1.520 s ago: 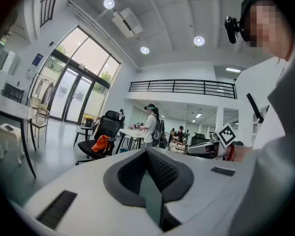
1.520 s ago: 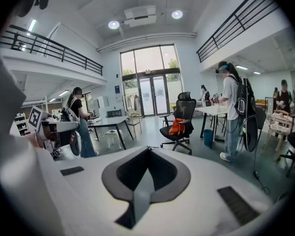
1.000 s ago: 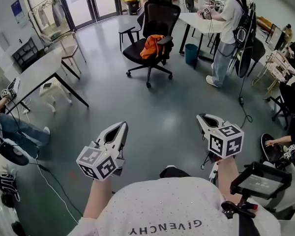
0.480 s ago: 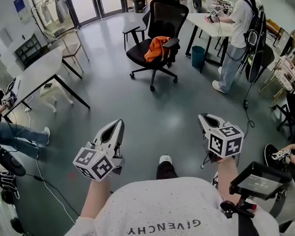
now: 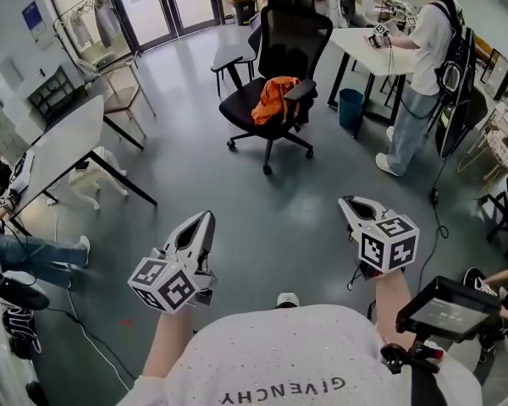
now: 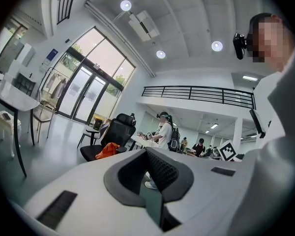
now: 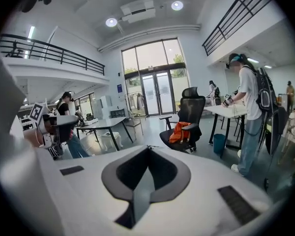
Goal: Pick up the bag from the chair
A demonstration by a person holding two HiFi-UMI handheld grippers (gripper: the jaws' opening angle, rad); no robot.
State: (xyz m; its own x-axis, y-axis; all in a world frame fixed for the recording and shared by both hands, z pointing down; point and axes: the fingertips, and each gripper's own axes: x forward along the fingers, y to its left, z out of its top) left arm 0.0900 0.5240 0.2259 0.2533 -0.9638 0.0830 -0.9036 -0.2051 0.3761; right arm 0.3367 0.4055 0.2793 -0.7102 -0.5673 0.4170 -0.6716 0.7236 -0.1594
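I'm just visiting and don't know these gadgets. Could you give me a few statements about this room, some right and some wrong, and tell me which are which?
1. The orange bag lies on the seat of the black office chair. True.
2. The left gripper is holding the bag. False: it is shut on nothing, with open floor between it and the chair.
3. The right gripper has its jaws together and empty. True.
4. The chair is tipped over on the floor. False: it stands upright on its wheeled base.
5. A person stands at the white table beside the chair. True.
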